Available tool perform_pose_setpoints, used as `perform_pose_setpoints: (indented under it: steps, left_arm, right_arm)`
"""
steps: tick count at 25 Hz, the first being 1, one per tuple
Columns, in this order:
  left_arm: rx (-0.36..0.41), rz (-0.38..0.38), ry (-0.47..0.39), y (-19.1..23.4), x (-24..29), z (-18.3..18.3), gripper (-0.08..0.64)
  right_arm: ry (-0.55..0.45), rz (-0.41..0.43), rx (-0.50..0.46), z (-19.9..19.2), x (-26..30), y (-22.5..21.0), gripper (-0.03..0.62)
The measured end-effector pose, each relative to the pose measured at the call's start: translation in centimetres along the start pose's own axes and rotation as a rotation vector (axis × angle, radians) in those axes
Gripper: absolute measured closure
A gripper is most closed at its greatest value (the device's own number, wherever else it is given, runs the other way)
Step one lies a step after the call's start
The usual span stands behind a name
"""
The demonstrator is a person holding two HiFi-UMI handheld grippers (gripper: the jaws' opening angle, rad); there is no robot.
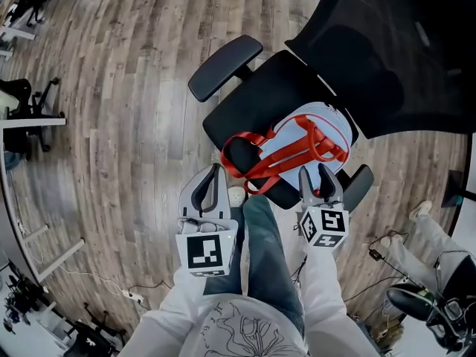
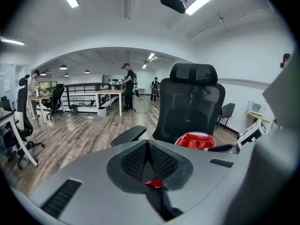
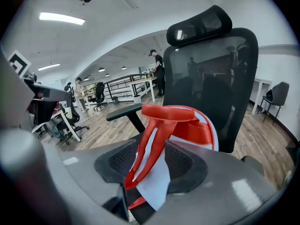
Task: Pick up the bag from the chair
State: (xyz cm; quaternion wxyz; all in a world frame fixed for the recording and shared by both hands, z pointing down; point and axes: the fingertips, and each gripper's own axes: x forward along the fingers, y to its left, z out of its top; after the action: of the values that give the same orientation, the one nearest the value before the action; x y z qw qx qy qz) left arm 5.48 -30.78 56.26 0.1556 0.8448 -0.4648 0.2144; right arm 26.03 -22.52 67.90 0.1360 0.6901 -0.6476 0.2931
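- We see the right gripper (image 1: 314, 173) spread wide, its jaws well apart.
- Between those jaws run a red strap (image 3: 149, 146) and a fold of pale blue fabric; in the right gripper view they fill much of the gap, but we cannot see the pads clamping them.
- We see the left gripper (image 1: 216, 168) with its jaws pressed together, the ribbed pads meeting along a line in the left gripper view.
- Low down between the left jaws a small red bit (image 2: 153, 183) shows; we cannot tell what it is.
- From the head view the left gripper sits just beside the front edge of the seat, near the strap loop, and we cannot tell whether it touches it.
- The bag (image 1: 290, 141) lies on the chair (image 1: 245, 103), on the seat close to the backrest (image 1: 387, 58) and toward the right gripper.
- The bag is pale blue with red trim, and its red straps trail forward over the black seat toward both grippers.
- The chair stands on a wood-plank floor (image 1: 111, 125).
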Motion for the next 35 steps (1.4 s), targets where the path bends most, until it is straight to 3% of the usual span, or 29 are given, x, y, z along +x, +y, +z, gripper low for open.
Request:
perform_pose_setpoints:
  steps: [15, 28, 35]
  left_arm:
    - [-0.023, -0.017, 0.054, -1.0, 1.2, -3.1, 0.554]
    - [-0.04, -0.005, 0.071, -0.9, 0.8, -4.6, 0.554]
    - [-0.03, 0.009, 0.069, -0.6, 0.3, -4.9, 0.554]
  right_arm:
    - [0.039, 0.122, 0.021, -2.5, 4.4, -0.1, 0.387]
    - [0.005, 0.178, 0.128, -2.7, 6.8, 1.5, 0.387]
    - [-0.034, 0.217, 0.14, -1.5, 6.8, 2.2, 0.518]
